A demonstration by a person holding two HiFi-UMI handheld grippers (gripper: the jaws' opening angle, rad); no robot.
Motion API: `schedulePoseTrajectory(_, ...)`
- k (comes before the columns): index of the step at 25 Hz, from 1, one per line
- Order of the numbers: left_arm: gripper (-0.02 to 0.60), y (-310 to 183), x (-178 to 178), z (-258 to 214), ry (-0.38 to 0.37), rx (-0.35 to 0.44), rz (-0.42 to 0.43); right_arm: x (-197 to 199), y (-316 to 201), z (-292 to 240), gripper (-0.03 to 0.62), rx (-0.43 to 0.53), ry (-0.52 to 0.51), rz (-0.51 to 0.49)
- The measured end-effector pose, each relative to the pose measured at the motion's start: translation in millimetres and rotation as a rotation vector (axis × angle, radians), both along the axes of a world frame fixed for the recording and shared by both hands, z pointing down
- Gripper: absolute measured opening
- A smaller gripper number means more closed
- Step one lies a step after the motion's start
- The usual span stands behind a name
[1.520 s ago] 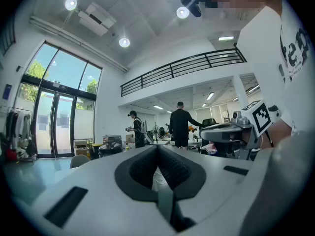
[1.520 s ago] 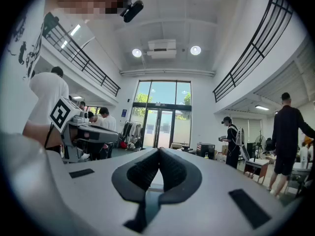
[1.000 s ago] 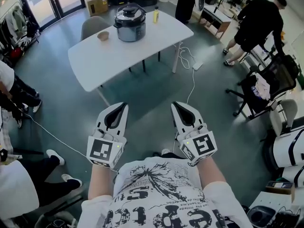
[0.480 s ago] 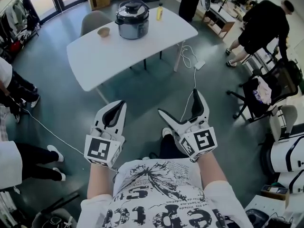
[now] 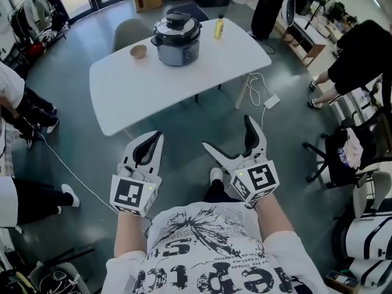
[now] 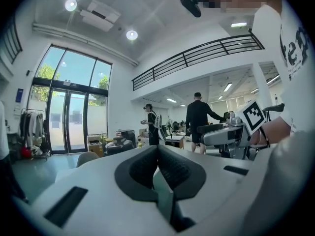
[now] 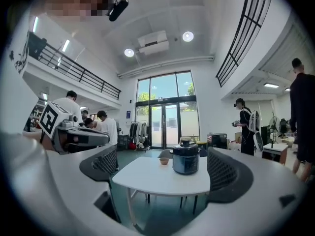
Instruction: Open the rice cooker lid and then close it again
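The rice cooker [image 5: 176,38], dark grey with a black lid knob, stands lid down at the far side of the white table [image 5: 141,97]. Both grippers hang over the floor, well short of the table. My left gripper [image 5: 153,136] is shut with nothing in it; in the left gripper view its pads [image 6: 157,149] meet. My right gripper [image 5: 228,131] stands wide, its jaws closing slightly with nothing between them. In the right gripper view the cooker [image 7: 186,162] shows far off between the spread pads.
A small bowl [image 5: 138,51] and a yellow bottle [image 5: 218,26] flank the cooker. A grey chair [image 5: 125,35] stands behind the table. A white cable [image 5: 67,173] crosses the floor at left. People stand at left and right, and an office chair [image 5: 343,152] is at right.
The right gripper's jaws went from shut to wide. Both grippers and the view have moved toward the table, which now sits nearer and more central.
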State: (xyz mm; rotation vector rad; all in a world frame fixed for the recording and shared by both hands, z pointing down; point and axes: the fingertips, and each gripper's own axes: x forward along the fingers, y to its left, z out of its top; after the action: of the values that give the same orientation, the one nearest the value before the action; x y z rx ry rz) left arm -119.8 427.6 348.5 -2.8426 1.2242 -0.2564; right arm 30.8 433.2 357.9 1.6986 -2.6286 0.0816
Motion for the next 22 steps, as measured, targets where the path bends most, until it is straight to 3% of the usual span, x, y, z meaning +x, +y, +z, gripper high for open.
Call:
schedulePoseTrajectory(6,0.014,-120.9,89.7,-17.4,0.038,0.057,-0.109,87.9,-127.8,-8.4,0.571,-0.006,0.026,-0.112)
schedulePoseTrajectory(10,0.014,-183.7,131.0,-17.8,0.037,0.072,-0.180,125.3,-197.3,-4.9,0.563,-0.007,0.056,-0.188)
schedulePoseTrajectory(16,0.014,-244.4,144.0,-14.8,0.052,0.044,-0.289,142.1,-271.5,0.5,0.554,-0.022,0.080,-0.285)
schedulePoseTrajectory(22,0.014,-306.6,137.8,2.4,0.025,0.031,-0.332,129.4,-351.1,22.8,0.552,-0.087,0.113,-0.346)
